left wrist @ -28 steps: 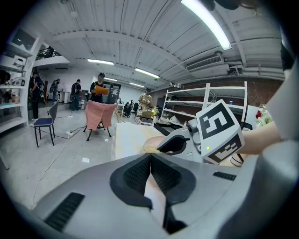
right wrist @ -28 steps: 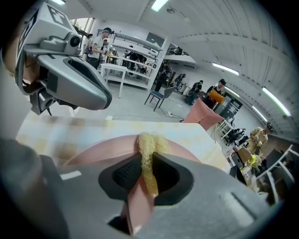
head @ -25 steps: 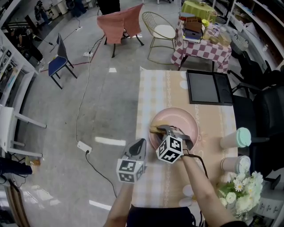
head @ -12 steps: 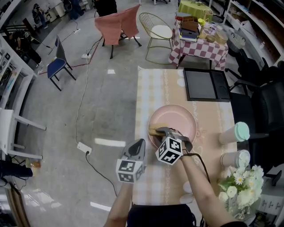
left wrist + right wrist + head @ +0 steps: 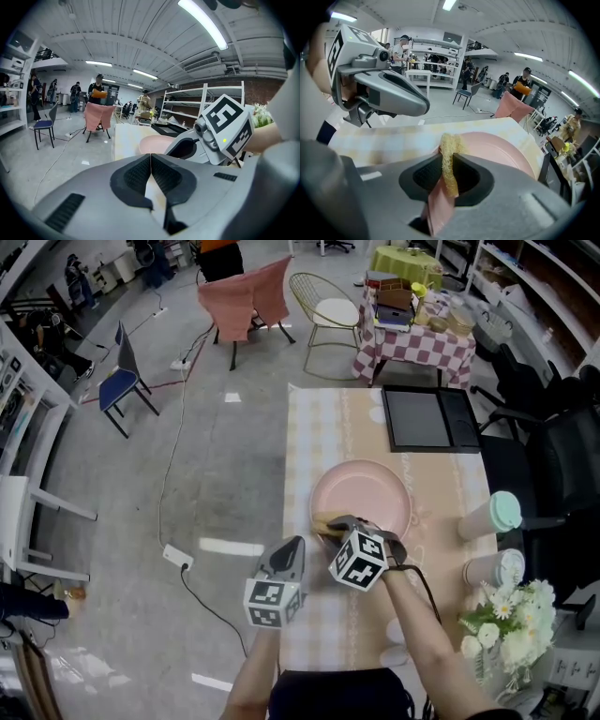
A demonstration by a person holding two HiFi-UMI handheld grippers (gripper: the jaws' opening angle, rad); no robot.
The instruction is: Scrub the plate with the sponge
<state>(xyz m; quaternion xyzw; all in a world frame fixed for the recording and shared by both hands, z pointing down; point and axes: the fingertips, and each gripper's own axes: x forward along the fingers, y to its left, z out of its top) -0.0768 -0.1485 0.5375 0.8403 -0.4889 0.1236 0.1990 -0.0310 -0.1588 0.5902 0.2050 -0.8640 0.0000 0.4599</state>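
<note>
A pink plate (image 5: pixel 366 491) lies on the checked table (image 5: pixel 319 427). My right gripper (image 5: pixel 331 522) is shut on a yellow sponge (image 5: pixel 323 520) at the plate's near left rim. In the right gripper view the sponge (image 5: pixel 450 157) is pinched upright between the jaws, with the plate (image 5: pixel 499 147) just beyond. My left gripper (image 5: pixel 296 543) hovers at the table's left edge, left of the right one, shut on nothing. The left gripper view shows its pads (image 5: pixel 140 173) pressed together, the plate (image 5: pixel 157 144) ahead and the right gripper's body (image 5: pixel 206 138) beside it.
A black tray (image 5: pixel 420 418) lies at the table's far end. Two lidded cups (image 5: pixel 489 515) (image 5: pixel 495 568) and a bunch of flowers (image 5: pixel 506 634) stand on the right side. On the floor to the left runs a cable with a power strip (image 5: pixel 175 554). Chairs and a checked side table (image 5: pixel 412 343) stand beyond.
My right gripper has slid the sponge a little toward the plate's near left rim. The left gripper has stayed where it was, shut.
</note>
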